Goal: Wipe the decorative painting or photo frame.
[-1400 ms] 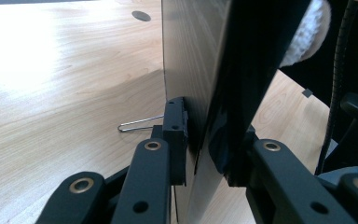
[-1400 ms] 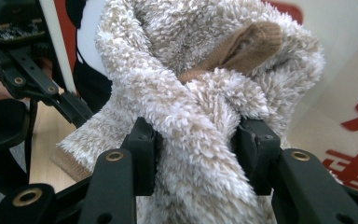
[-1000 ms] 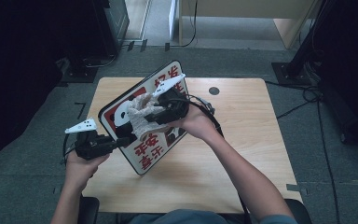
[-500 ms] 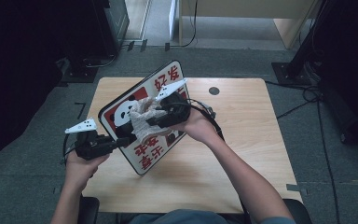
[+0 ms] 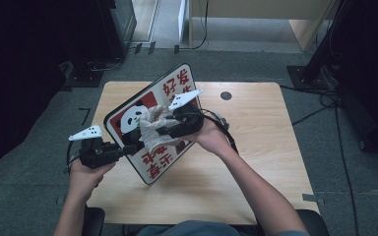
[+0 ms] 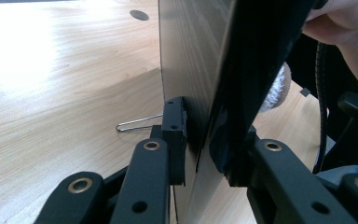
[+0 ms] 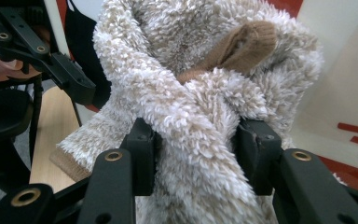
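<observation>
**Fleece cloth pressed to a held-up panda sign**

Nearest, the left gripper (image 5: 128, 149) was clamped on the lower left edge of the panda sign (image 5: 174, 91). In the left gripper view its jaws pinched the thin board (image 6: 186, 70) from both faces, one pad on the dull back, the other on the glossy front. The sign stood tilted on edge above the wooden table (image 5: 256, 147), its bottom corner down near the tabletop, its printed face turned toward the person. A thin wire clip (image 6: 137, 123) lay on the table just behind the sign's back.

Beyond that grip, in front of the sign's face, the right gripper (image 5: 160, 132) was closed on a cream fleece cloth (image 5: 152, 125). In the right gripper view the bunched cloth (image 7: 191, 93) filled the gap between the two jaws, a tan knit tab (image 7: 242, 44) poking out of its folds. The cloth lay against the sign, over the panda picture and the red characters beside it.

Farther off, past the sign's upper edge, a dark round hole (image 5: 226, 95) sat in the tabletop near its far side.
</observation>
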### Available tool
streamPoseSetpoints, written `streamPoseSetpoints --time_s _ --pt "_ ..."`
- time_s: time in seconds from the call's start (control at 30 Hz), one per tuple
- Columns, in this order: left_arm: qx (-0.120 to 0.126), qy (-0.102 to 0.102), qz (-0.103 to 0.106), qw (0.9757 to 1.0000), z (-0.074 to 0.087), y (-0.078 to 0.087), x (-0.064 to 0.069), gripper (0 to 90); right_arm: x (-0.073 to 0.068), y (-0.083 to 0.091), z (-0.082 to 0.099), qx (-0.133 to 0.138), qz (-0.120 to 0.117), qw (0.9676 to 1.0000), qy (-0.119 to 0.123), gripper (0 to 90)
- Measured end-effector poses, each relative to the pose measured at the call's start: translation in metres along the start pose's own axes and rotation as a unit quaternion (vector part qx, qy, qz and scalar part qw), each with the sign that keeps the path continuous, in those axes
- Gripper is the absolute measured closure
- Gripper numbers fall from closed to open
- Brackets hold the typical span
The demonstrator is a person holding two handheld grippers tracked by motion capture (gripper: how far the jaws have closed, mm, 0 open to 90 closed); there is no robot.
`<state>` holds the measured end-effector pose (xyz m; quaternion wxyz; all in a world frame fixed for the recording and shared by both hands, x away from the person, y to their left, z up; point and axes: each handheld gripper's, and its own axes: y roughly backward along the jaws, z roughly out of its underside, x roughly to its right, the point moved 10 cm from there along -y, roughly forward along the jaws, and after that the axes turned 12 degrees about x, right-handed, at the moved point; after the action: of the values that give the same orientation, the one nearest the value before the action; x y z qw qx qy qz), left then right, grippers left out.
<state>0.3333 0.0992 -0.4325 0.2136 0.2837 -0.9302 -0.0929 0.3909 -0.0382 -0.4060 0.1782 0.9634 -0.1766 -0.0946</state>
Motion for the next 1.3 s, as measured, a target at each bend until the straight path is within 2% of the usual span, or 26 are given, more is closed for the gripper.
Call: streamPoseSetpoints --time_s 0.17,1.0,1.3 --pt "0.000 0.000 0.000 1.0000 0.000 0.000 0.000 75.1 0.000 -0.001 0.006 0.010 -0.003 0.9999 -0.001 55.4" --pt "-0.001 0.004 0.003 1.0000 0.000 0.000 0.000 74.9 0.001 -0.003 0.037 0.013 -0.004 0.9998 -0.011 55.2" --pt "0.000 0.004 0.002 1.0000 0.000 0.000 0.001 74.9 0.000 -0.005 0.051 0.002 -0.005 0.9997 -0.023 55.0"
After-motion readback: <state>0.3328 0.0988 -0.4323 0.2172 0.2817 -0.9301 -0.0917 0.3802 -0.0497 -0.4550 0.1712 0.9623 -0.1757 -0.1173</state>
